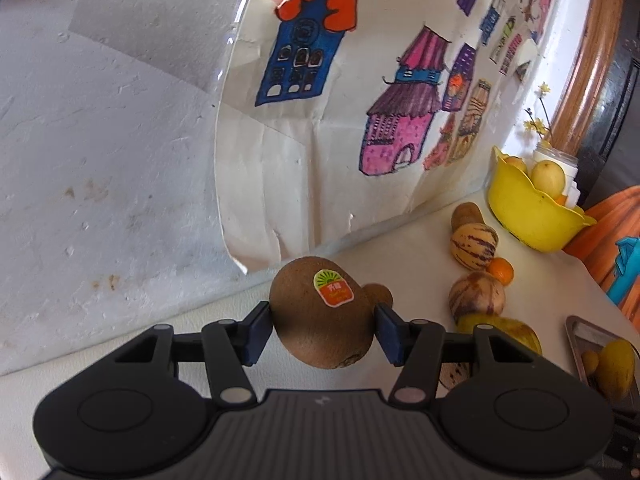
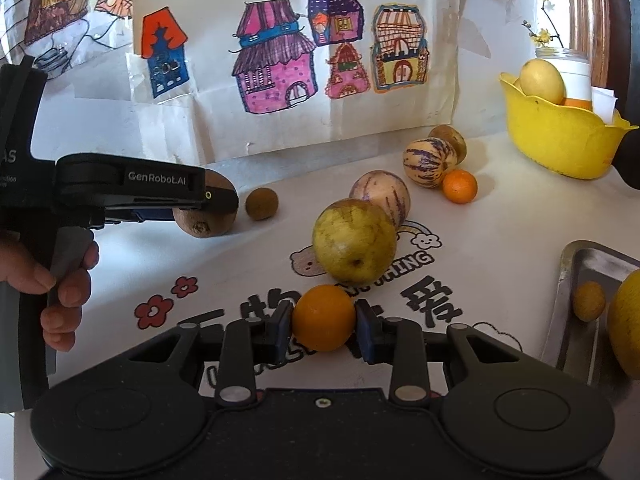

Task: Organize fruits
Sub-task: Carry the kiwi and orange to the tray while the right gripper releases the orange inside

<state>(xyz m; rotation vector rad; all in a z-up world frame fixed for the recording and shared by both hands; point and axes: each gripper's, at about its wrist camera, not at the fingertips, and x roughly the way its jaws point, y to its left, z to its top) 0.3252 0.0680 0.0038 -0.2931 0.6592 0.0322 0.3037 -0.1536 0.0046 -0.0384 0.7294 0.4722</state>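
My left gripper (image 1: 323, 326) is shut on a brown kiwi (image 1: 320, 312) with a green and orange sticker, both blue pads pressing its sides. From the right wrist view the same kiwi (image 2: 206, 220) sits in the left gripper (image 2: 200, 200) at the left, held by a person's hand (image 2: 60, 280). My right gripper (image 2: 323, 326) is shut on a small orange (image 2: 322, 317) over the printed white table cover (image 2: 224, 264). Just beyond it lies a yellow-green pear (image 2: 354, 240).
Striped melons (image 2: 426, 162) (image 2: 380, 196), another small orange (image 2: 459, 186) and a small brown fruit (image 2: 261, 204) lie on the table. A yellow bowl (image 2: 556, 140) with fruit stands at the back right. A metal tray (image 2: 576, 292) with yellow fruit is at the right edge. Drawings cover the wall.
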